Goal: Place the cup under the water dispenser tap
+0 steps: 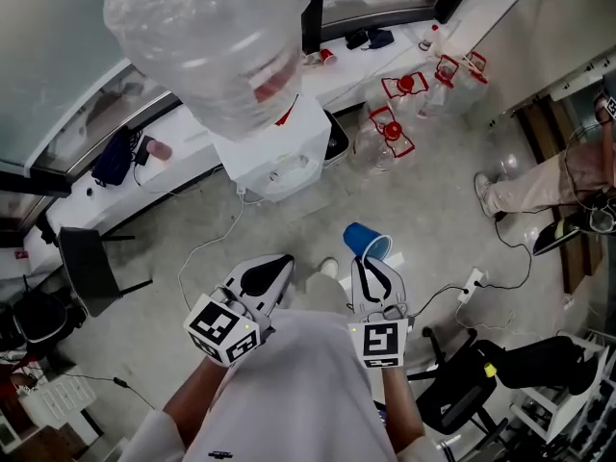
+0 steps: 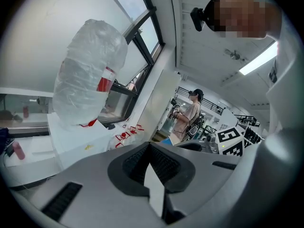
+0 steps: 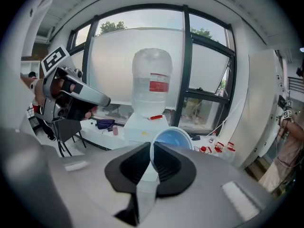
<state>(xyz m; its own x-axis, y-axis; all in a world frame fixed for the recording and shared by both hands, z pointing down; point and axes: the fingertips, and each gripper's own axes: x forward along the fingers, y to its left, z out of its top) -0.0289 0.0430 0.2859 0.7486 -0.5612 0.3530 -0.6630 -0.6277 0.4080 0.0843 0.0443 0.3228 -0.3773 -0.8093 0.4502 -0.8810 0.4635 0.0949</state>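
1. Fingers (image 3: pixel 167 164) of the right gripper (image 3: pixel 151 156) stand narrow, pinched on the thin wall of a blue plastic cup (image 3: pixel 171 139) at its rim. One finger lies outside the wall, and the other looks to sit just inside the mouth.
2. The cup projects past the fingertips and slightly to their right. It lies tilted on its side, with the open mouth turned back toward the gripper rather than upward. From the head view, the cup (image 1: pixel 367 241) hangs in the air just beyond the right gripper (image 1: pixel 372 264), above the floor.
3. The left gripper (image 2: pixel 151 164) has its fingers pressed together with nothing between them. It is level with the right one and some way to its left.
4. Straight ahead of the right fingers, and well apart from them, stands the white water dispenser (image 3: pixel 145 126). A large clear plastic bottle (image 3: pixel 152 80) sits upside down on top of it. I cannot pick out the tap in any view.
5. My judgement is that the carry is in hand: the cup is grasped but not yet near the dispenser.
6. The next move calls for bringing the right gripper forward to the front of the dispenser. The wrist must then roll so the mouth faces up. The cup should be lowered below the tap before the fingers part. With so slim a hold at the rim, the cup could swing or slip if it is turned quickly.
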